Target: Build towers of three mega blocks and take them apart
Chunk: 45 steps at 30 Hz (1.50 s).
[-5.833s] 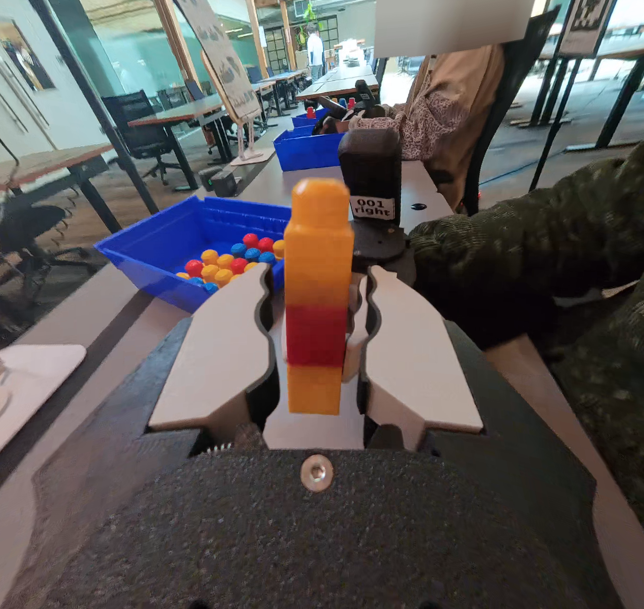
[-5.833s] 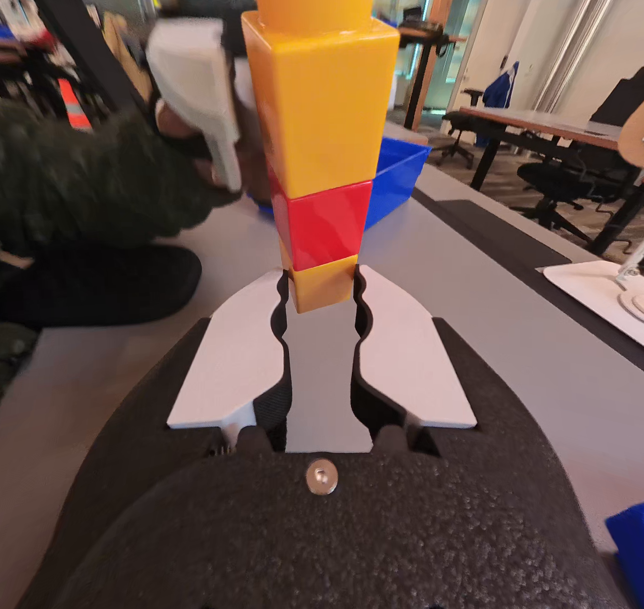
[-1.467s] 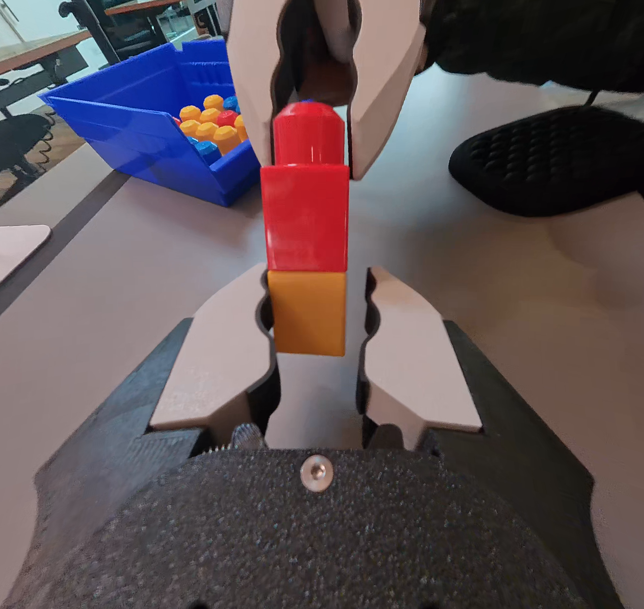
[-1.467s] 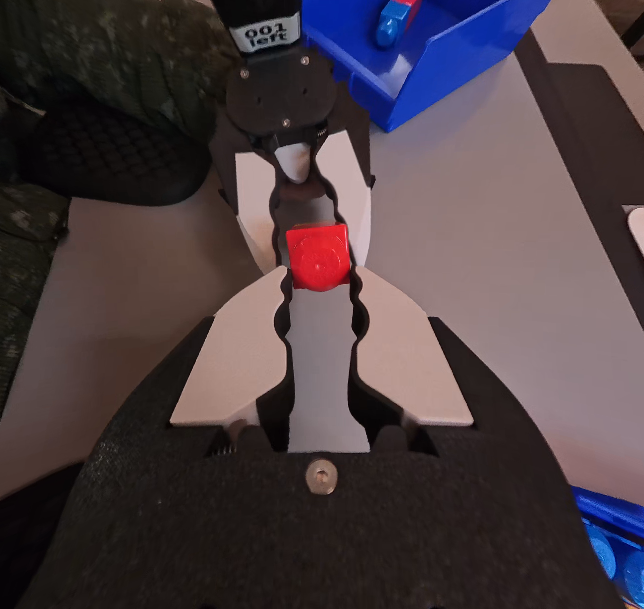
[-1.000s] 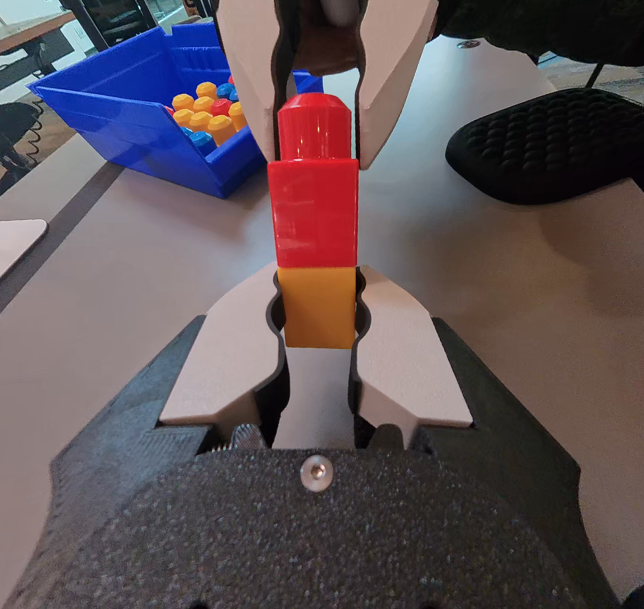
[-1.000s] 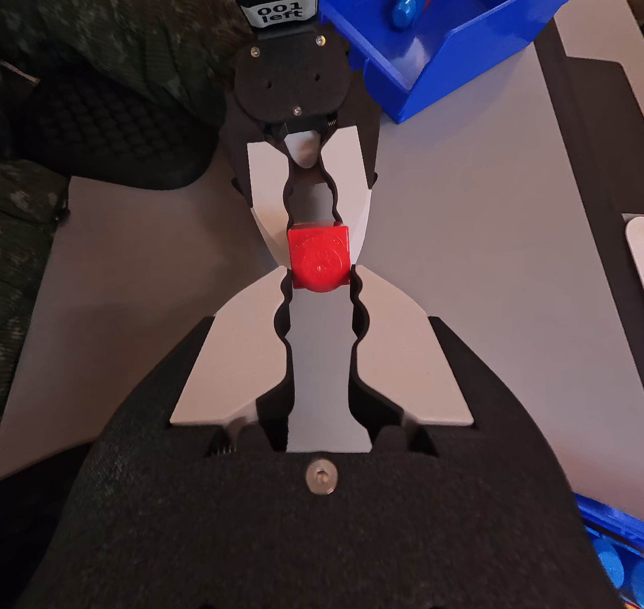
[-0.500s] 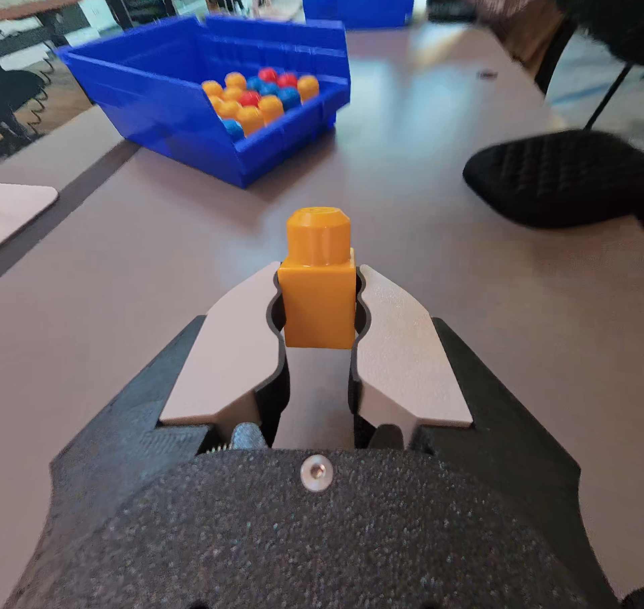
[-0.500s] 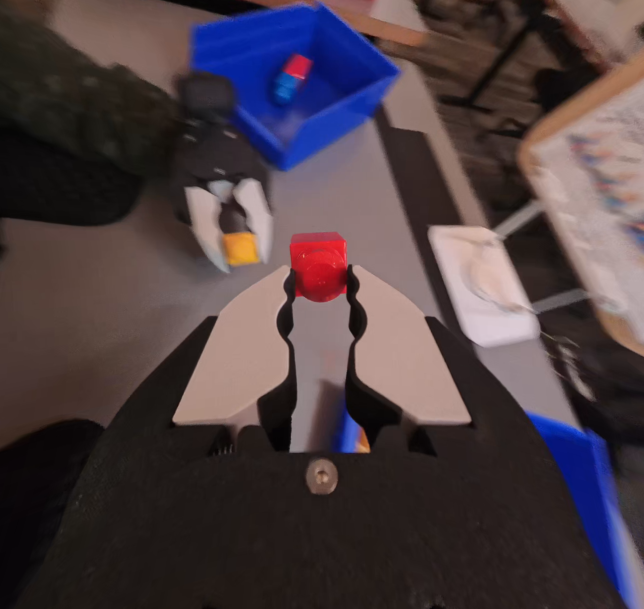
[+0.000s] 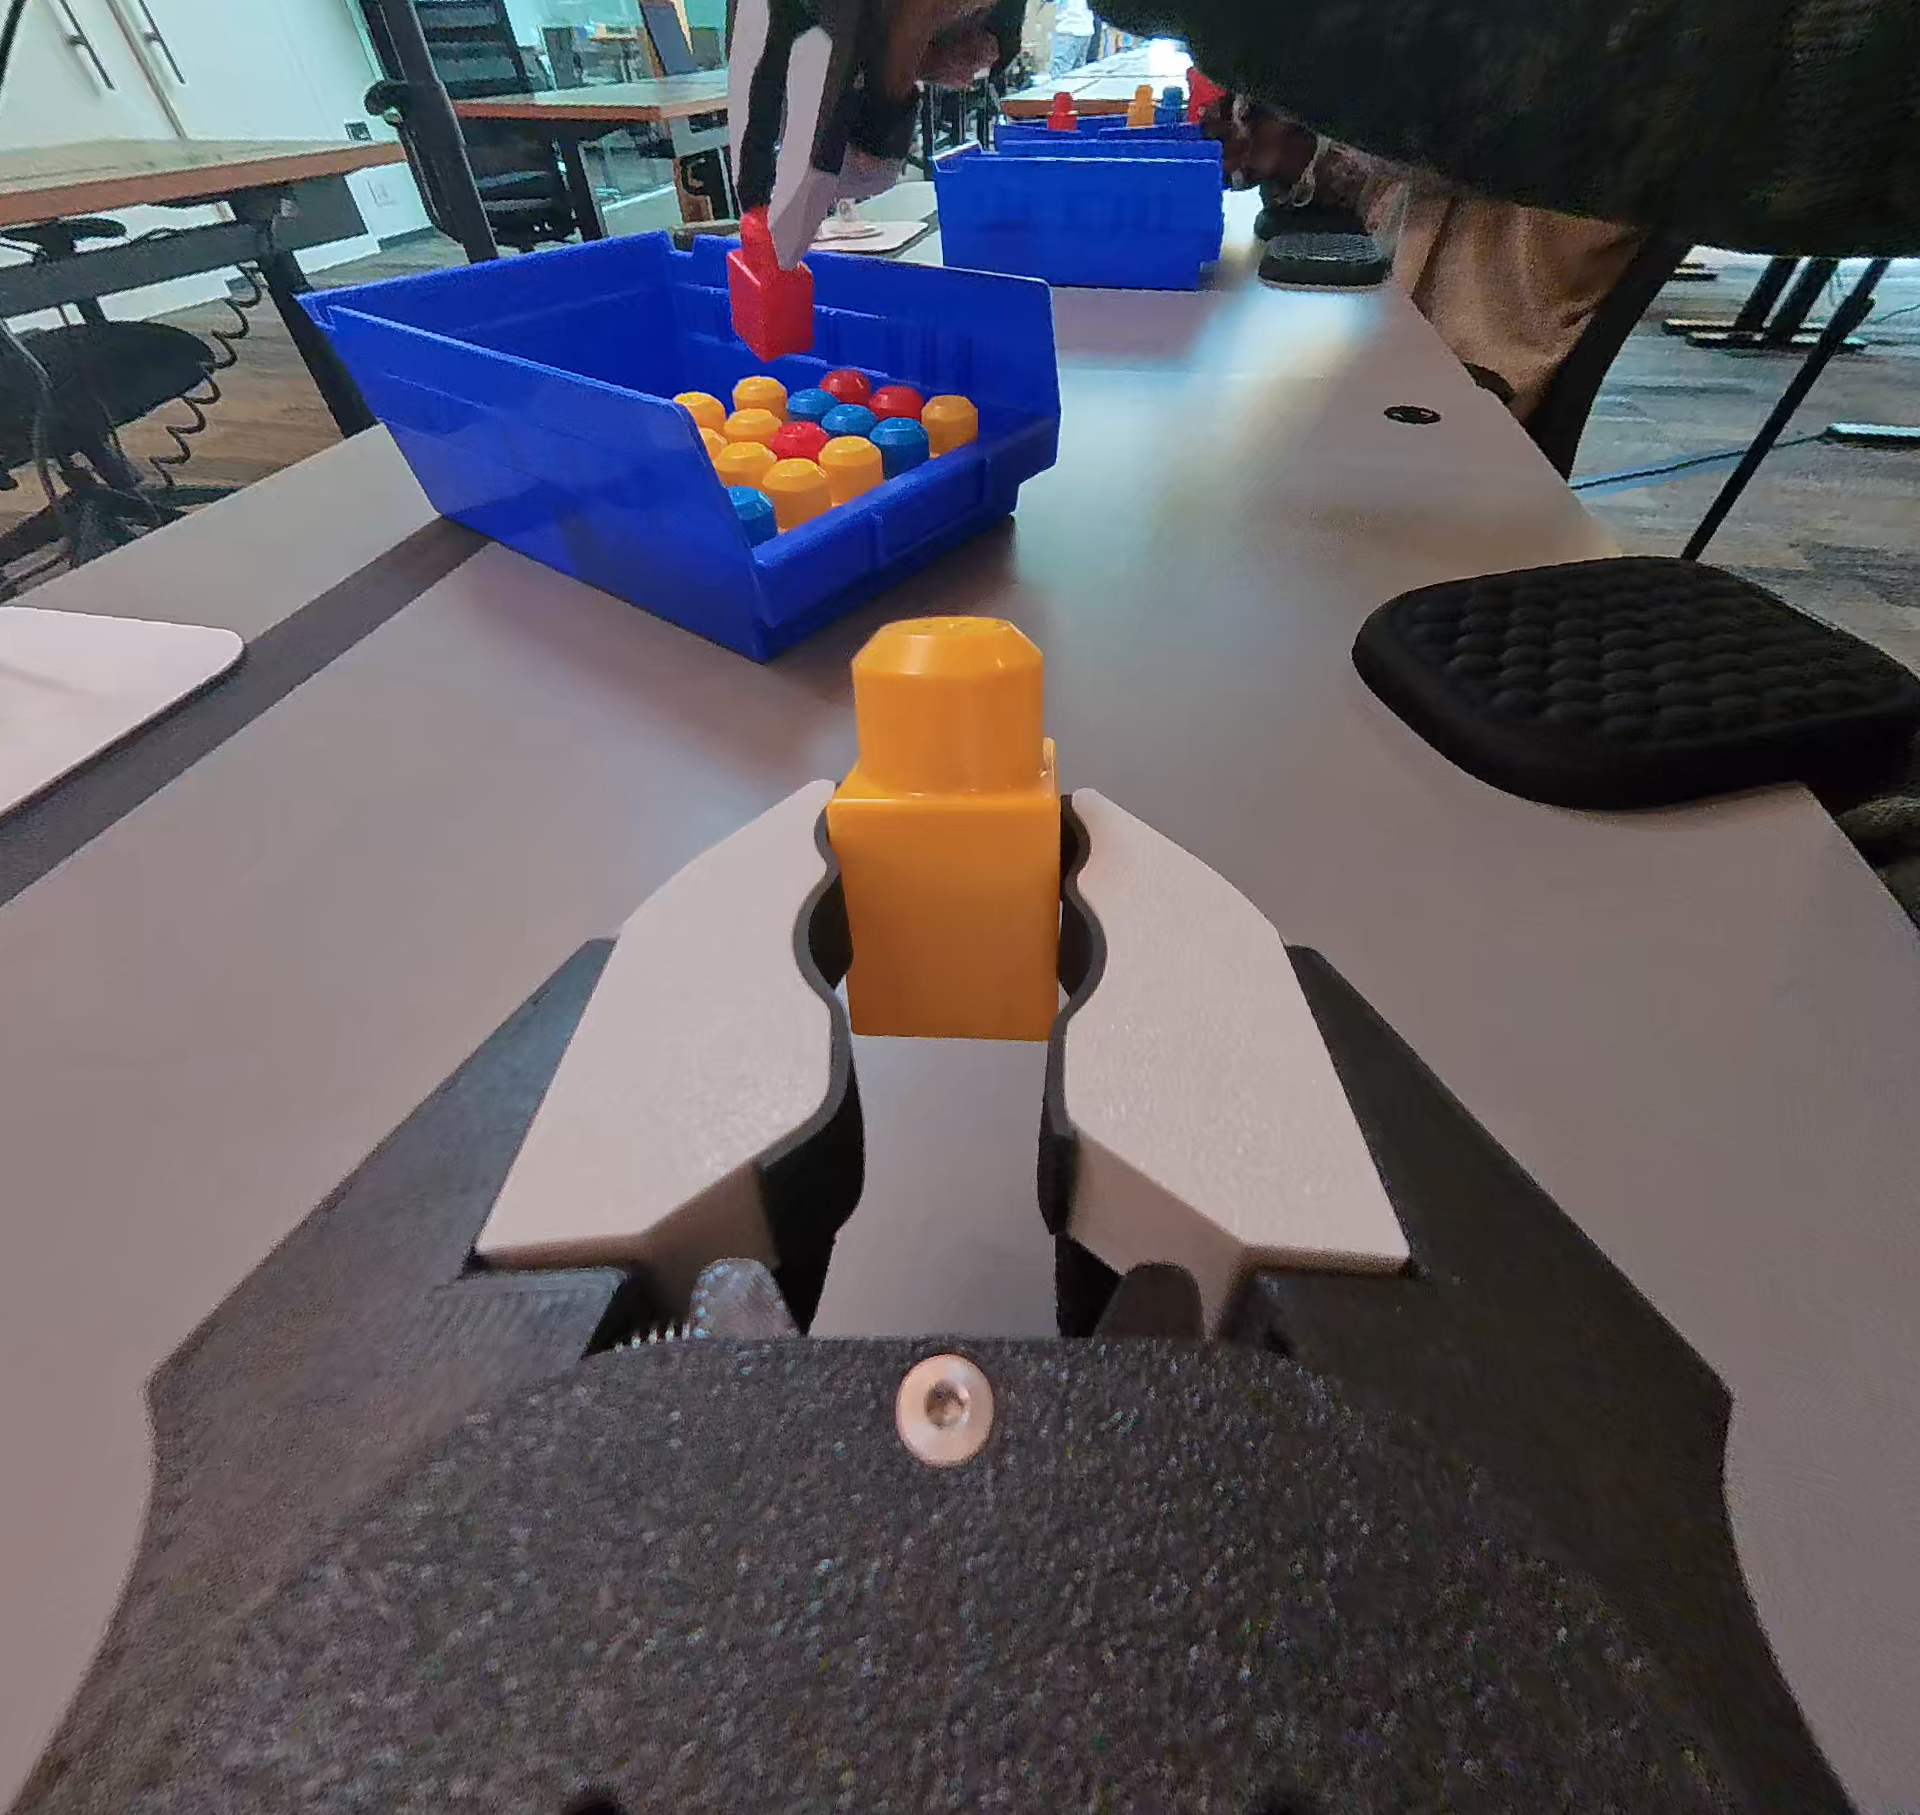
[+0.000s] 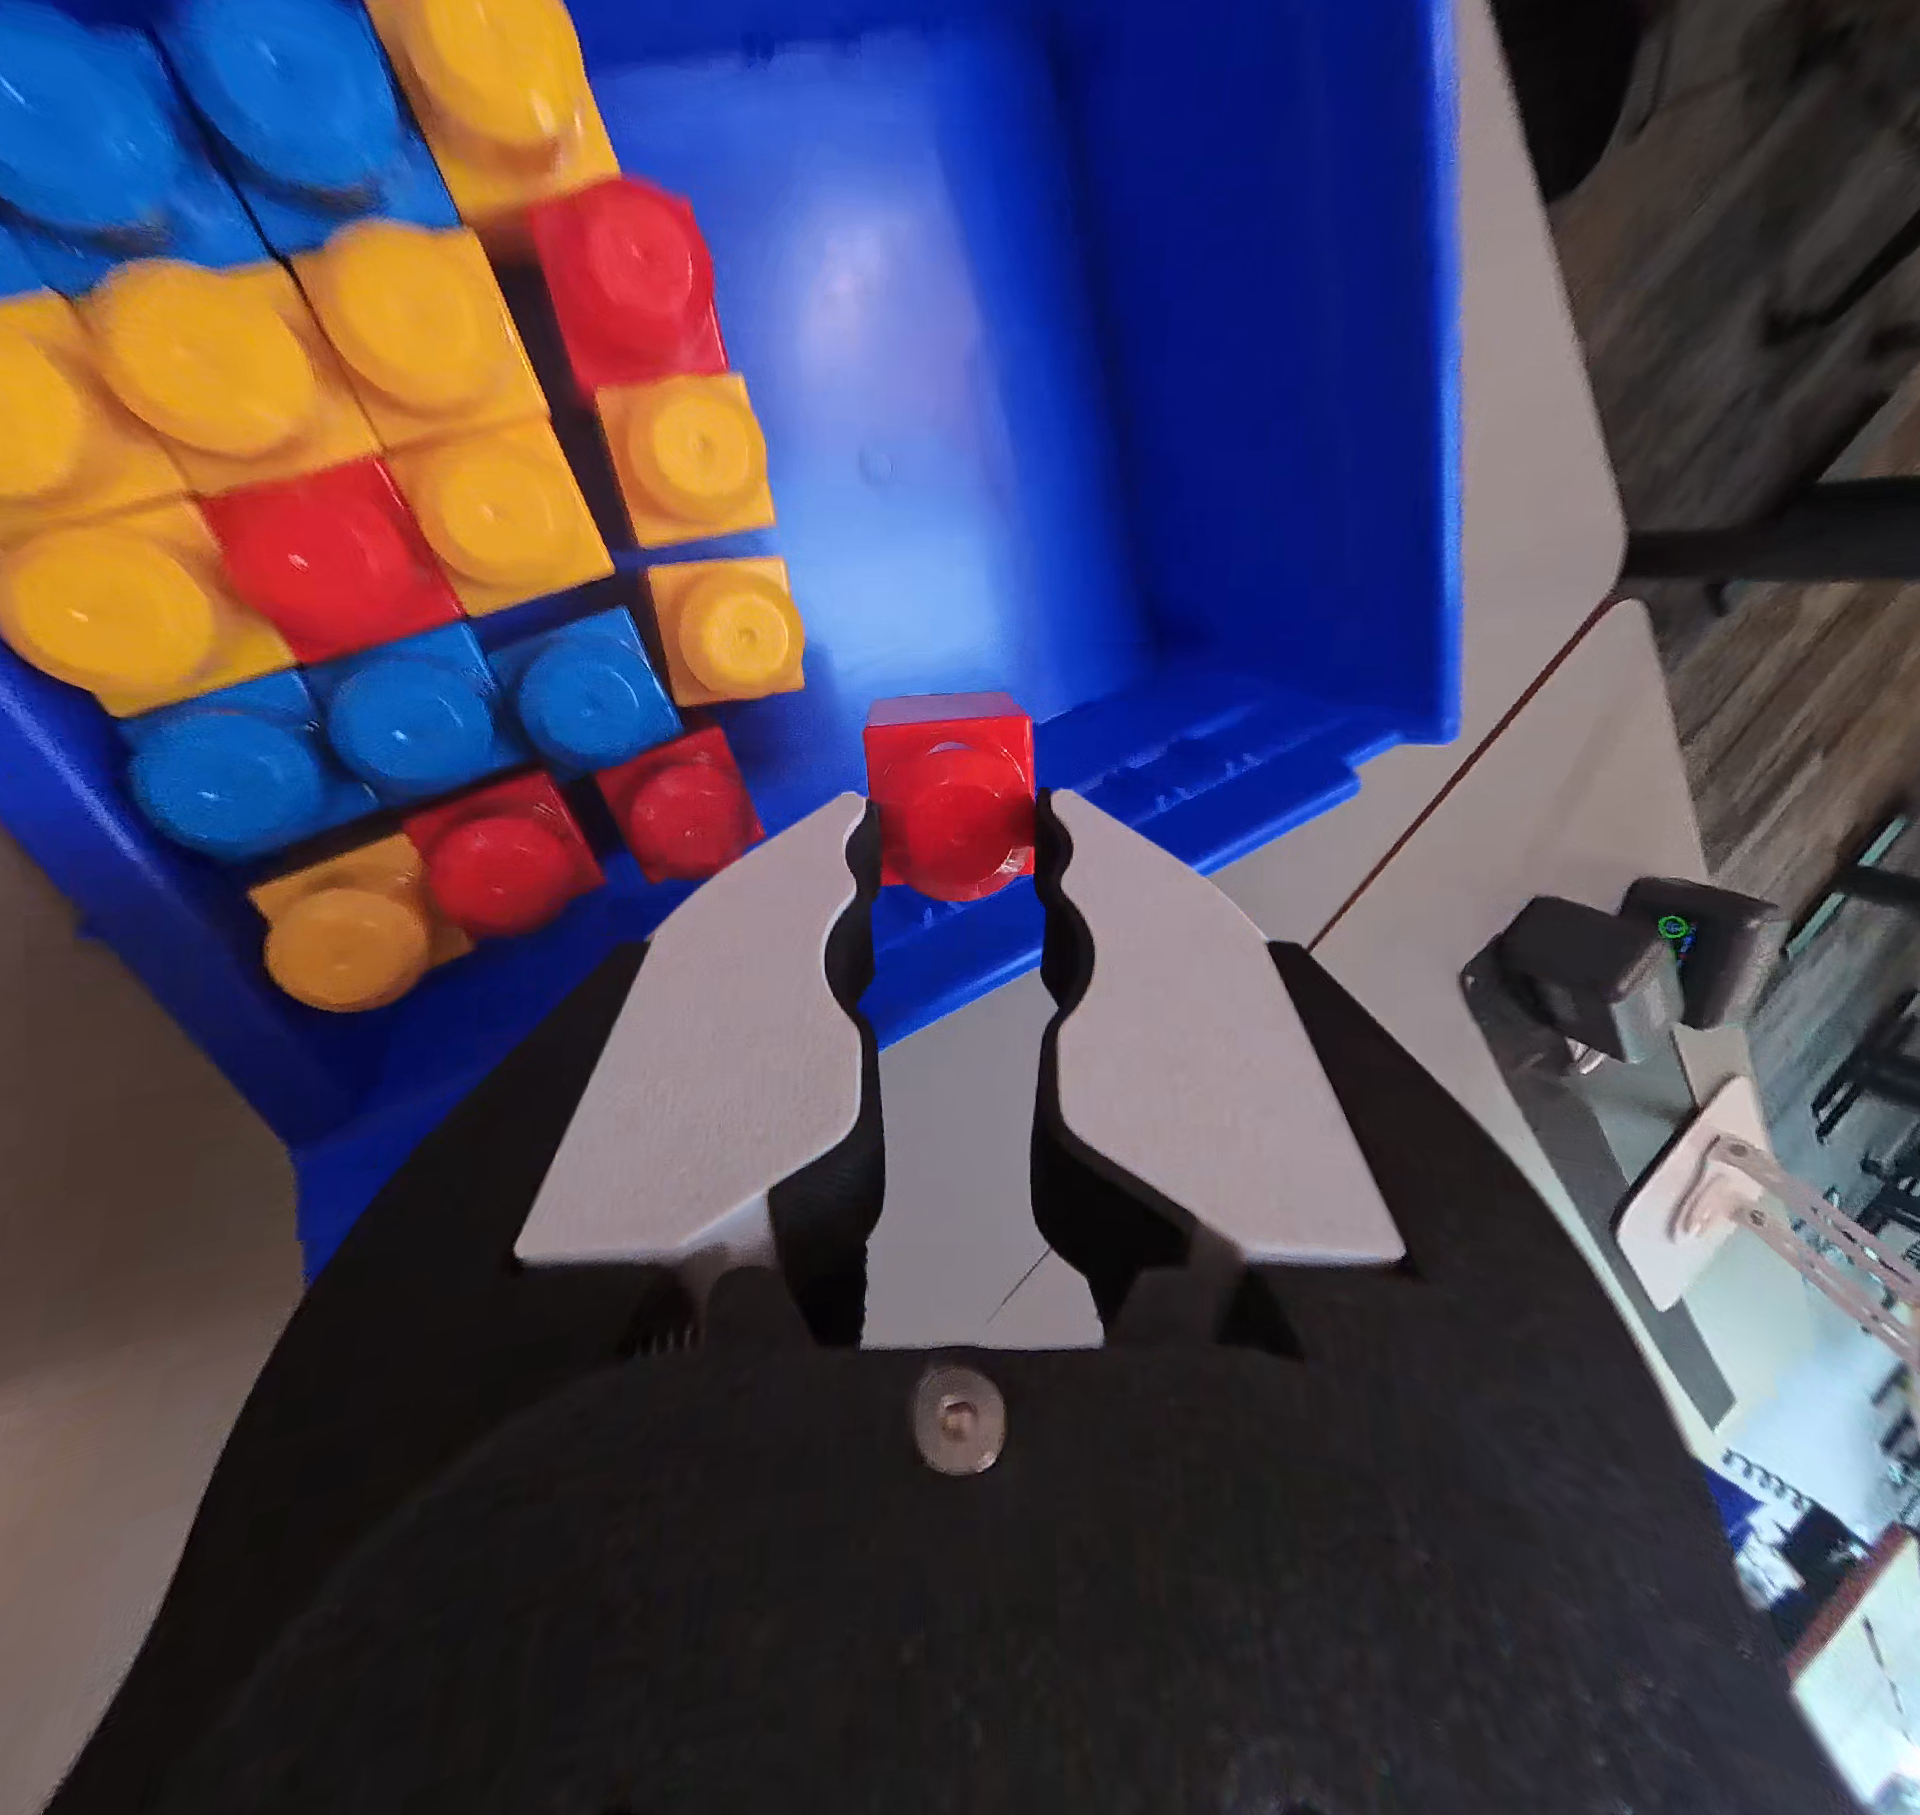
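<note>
left claw (image 9: pixel 945 892): clamped, level, low | right claw (image 10: pixel 951 835): clamped, pointing down

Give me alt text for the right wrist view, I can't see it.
The right tongs grip a red block above a blue bin on a grey table. Orange, blue and red blocks stand packed in the bin's left side; its right side is bare.

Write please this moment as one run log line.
left claw: shut on orange block | right claw: shut on red block, above blue bin
</note>
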Tool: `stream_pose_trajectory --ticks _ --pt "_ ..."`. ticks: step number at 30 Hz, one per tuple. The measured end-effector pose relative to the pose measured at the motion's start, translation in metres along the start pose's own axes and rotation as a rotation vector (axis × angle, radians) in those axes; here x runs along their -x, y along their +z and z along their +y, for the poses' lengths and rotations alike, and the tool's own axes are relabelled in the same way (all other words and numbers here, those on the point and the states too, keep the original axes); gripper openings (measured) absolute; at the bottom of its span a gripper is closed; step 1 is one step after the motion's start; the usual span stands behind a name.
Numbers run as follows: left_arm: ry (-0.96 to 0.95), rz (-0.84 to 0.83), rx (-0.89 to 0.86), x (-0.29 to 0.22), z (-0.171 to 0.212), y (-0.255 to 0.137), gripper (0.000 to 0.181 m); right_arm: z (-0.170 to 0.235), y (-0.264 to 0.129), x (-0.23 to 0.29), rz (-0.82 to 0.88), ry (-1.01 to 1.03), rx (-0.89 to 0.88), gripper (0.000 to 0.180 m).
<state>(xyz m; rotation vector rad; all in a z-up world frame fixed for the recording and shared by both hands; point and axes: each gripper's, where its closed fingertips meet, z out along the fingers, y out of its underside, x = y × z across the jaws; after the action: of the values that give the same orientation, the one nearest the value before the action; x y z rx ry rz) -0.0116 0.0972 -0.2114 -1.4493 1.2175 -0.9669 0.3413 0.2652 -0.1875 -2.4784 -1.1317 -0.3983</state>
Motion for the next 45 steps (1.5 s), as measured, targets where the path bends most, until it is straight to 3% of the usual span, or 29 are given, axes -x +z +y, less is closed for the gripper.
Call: stream_pose_trajectory --ticks 7,15,24,29,32,37,41,45 --pt "-0.007 0.014 0.01 -0.002 0.003 0.001 0.037 0.013 0.034 0.022 -0.133 -0.058 0.124 0.029" --pt "-0.016 0.019 0.02 -0.001 0.007 0.001 0.037 0.006 0.053 0.04 -0.254 -0.058 0.06 0.029" --pt "-0.022 0.026 0.022 -0.002 0.009 0.003 0.037 0.0 0.043 0.04 -0.282 -0.026 0.008 0.03" --pt "-0.019 0.028 0.026 -0.003 0.01 0.004 0.037 -0.048 -0.003 0.045 -0.248 -0.047 -0.206 0.038" --pt "-0.012 0.024 0.026 -0.003 0.009 0.004 0.037 -0.092 -0.043 0.091 -0.304 -0.138 -0.387 0.044" --pt "0.013 0.014 0.034 -0.005 0.009 0.006 0.037 -0.141 -0.1 0.217 -0.473 -0.348 -0.642 0.044" --pt "0.023 0.021 0.039 -0.008 0.01 0.007 0.037 -0.155 -0.113 0.301 -0.569 -0.458 -0.731 0.044" --pt "0.035 0.028 0.044 -0.011 0.01 0.008 0.037 -0.165 -0.112 0.346 -0.641 -0.495 -0.735 0.044"
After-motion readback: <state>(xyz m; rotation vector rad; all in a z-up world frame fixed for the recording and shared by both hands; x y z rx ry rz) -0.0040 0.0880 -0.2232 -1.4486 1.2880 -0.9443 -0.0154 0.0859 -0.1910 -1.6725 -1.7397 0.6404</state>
